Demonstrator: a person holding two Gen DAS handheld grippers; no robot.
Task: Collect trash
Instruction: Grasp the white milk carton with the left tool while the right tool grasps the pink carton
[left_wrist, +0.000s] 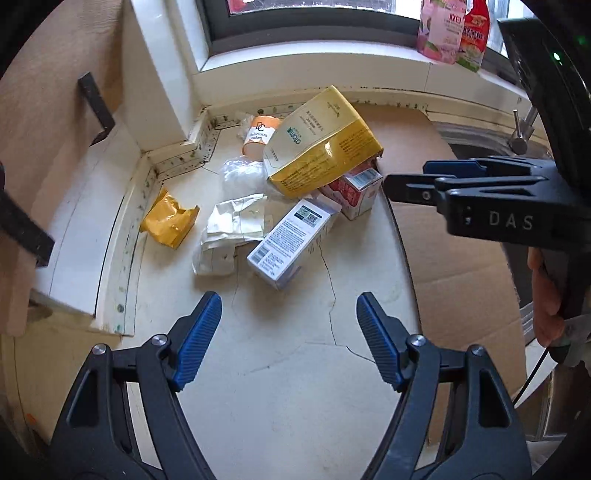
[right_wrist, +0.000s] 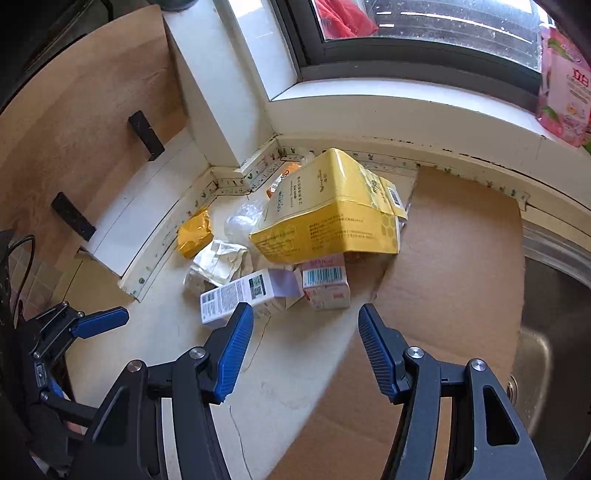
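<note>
A pile of trash lies in the counter corner: a big yellow pouch (left_wrist: 321, 144) (right_wrist: 328, 218), a white box with a QR code (left_wrist: 291, 242) (right_wrist: 240, 293), a small red-and-white carton (left_wrist: 354, 192) (right_wrist: 327, 282), crumpled white paper (left_wrist: 232, 229) (right_wrist: 218, 264), a yellow wrapper (left_wrist: 168, 218) (right_wrist: 194, 232), a clear plastic bag (left_wrist: 240, 175) and an orange cup (left_wrist: 258, 134). My left gripper (left_wrist: 290, 339) is open and empty, short of the white box. My right gripper (right_wrist: 306, 350) is open and empty, just short of the box and carton; it also shows in the left wrist view (left_wrist: 406, 184).
A flat cardboard sheet (left_wrist: 443, 221) (right_wrist: 454, 280) covers the counter to the right. A steel sink (right_wrist: 554, 302) and tap (left_wrist: 522, 133) lie beyond it. Pink and red pouches (left_wrist: 450, 29) stand on the window sill. A wooden cabinet door with black handles (right_wrist: 81, 122) is on the left.
</note>
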